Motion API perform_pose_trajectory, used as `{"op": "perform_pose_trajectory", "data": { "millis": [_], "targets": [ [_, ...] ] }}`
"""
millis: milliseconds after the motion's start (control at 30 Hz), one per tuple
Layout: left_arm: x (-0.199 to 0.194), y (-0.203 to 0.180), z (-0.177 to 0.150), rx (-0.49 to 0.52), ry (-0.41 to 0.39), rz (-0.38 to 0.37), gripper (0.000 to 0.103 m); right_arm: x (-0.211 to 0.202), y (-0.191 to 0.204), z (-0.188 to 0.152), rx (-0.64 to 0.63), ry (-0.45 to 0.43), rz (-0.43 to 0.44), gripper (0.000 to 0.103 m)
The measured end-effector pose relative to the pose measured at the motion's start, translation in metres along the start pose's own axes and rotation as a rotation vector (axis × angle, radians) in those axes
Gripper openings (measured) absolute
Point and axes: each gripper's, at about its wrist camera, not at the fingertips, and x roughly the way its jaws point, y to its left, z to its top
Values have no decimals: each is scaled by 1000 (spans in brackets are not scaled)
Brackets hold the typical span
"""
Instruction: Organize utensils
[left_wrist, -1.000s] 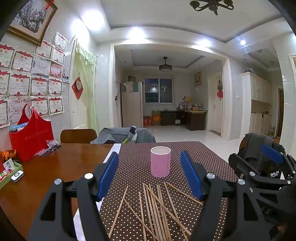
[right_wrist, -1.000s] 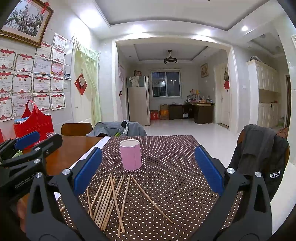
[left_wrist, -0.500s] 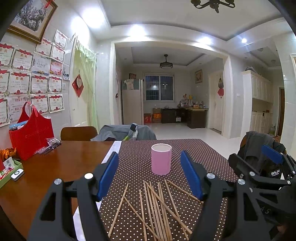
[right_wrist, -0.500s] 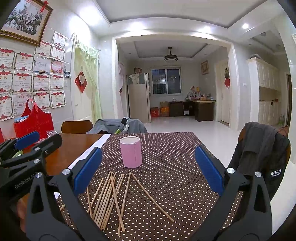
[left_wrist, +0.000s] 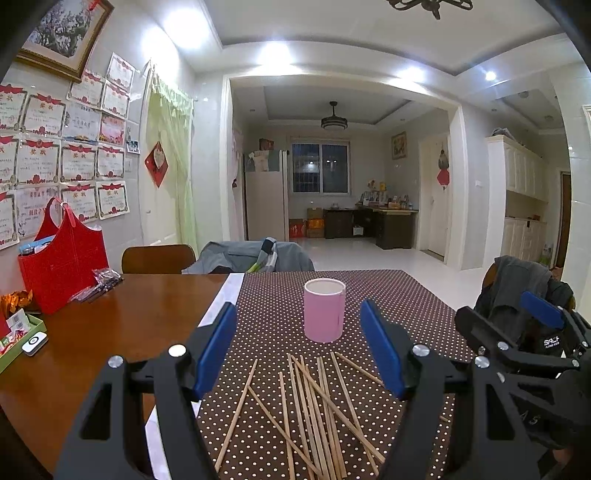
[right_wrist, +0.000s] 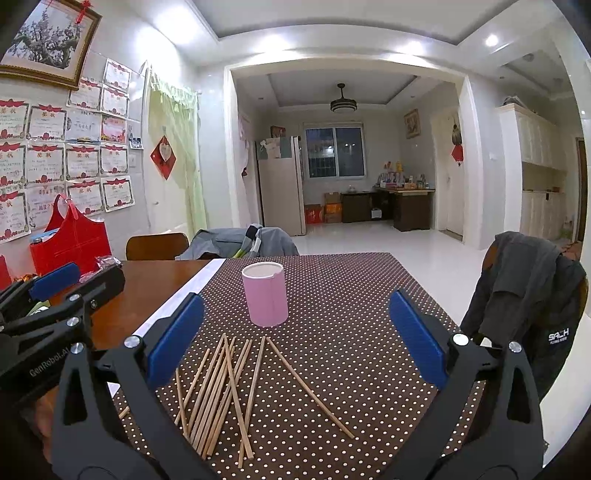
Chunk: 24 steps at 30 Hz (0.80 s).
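Observation:
Several wooden chopsticks (left_wrist: 317, 410) lie scattered on the brown dotted tablecloth (left_wrist: 388, 295), also in the right wrist view (right_wrist: 225, 387). A pink cup (left_wrist: 324, 309) stands upright just behind them, also in the right wrist view (right_wrist: 265, 293). My left gripper (left_wrist: 299, 345) is open and empty above the near chopsticks. My right gripper (right_wrist: 295, 334) is open and empty, to the right of the pile. Each gripper shows at the edge of the other's view.
A red bag (left_wrist: 61, 264) and small packets stand on the bare wooden table (left_wrist: 110, 325) at the left by the wall. Chairs with draped clothes stand at the far end (left_wrist: 251, 256) and the right side (right_wrist: 532, 280).
Both grippers have tilted slightly downward, so the cup and chopsticks sit a little higher in each view. Nothing on the table has moved.

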Motion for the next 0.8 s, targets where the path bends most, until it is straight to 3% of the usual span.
{"op": "perform_pose_trajectory", "data": {
  "millis": [467,800],
  "targets": [
    [15,-4,-5,6,42,11,68,13,-5,-5,5,31,6,98],
    [54,0,-18,-26,197,-19,68,43,-8,-18,-9,122,24,98]
  ]
}}
